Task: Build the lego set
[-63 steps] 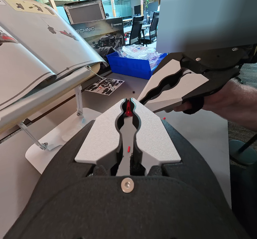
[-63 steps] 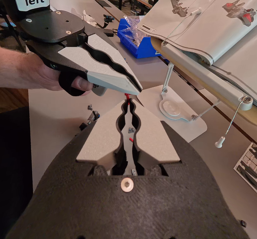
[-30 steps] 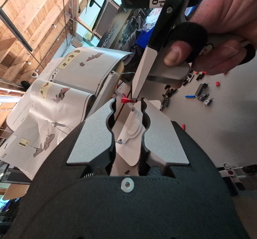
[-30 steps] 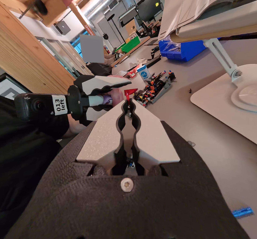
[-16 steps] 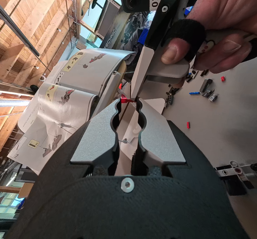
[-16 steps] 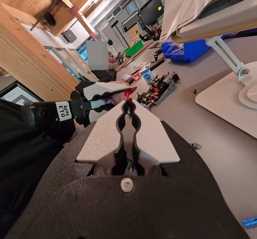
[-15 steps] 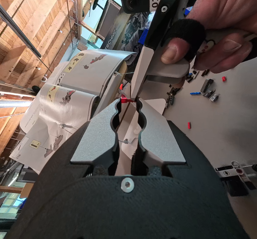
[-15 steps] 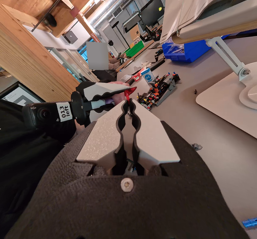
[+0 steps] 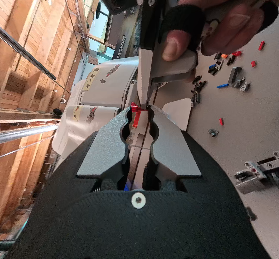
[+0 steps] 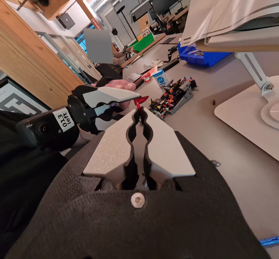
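In the right wrist view the left gripper (image 10: pixel 139 98) comes from the left, jaws parted around the red lego piece (image 10: pixel 139 100), which the right gripper (image 10: pixel 140 111) pinches above the table (image 10: pixel 211 138). Farther right lie the half-built model (image 10: pixel 173 96) and blue bin (image 10: pixel 202 58). Only the left wrist view shows scattered loose parts (image 9: pixel 235 76).

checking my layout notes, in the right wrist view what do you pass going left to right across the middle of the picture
left gripper → red lego piece → partly built lego model → tiny black piece → white stand base
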Demonstrator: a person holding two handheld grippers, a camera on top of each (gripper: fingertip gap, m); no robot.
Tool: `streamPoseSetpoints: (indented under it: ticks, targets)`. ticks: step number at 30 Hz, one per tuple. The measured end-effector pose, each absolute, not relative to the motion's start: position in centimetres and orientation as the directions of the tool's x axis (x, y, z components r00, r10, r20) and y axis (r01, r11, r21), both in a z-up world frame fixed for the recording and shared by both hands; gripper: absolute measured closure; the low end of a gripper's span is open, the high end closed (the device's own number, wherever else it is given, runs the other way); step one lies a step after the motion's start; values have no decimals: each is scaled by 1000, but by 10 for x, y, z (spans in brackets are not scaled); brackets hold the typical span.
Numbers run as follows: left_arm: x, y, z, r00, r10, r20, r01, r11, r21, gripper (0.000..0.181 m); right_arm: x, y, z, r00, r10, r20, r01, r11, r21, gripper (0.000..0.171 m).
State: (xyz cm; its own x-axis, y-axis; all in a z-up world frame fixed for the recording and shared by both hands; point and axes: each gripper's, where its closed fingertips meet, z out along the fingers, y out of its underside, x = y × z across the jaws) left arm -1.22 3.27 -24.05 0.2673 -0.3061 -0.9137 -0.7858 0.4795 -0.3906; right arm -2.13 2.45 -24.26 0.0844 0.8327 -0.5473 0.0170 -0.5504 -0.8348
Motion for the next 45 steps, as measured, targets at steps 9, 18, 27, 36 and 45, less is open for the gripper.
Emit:
streamPoseSetpoints:
  ticks: [9,18,27,36,45]
  targets:
    - [-33,26,-239,150,-231,-961,-833,495,-249,163,-42,18,-242,142,855,-499,131,-516,-847,171]
    - [-56,19,-225,382,-331,-863,-717,483,-503,163,-64,10,-228,93,867,-489,134,-498,-857,171]
    - [-63,3,-204,523,-517,-678,-458,500,-735,163,-75,-5,-206,-75,839,-539,85,-533,-842,171]
    - [-65,7,-210,498,-439,-747,-533,525,-664,160,-79,-1,-217,-11,844,-536,180,-526,-831,171]
    - [-64,9,-207,518,-421,-745,-541,514,-666,163,-79,0,-213,4,854,-520,164,-513,-842,171]
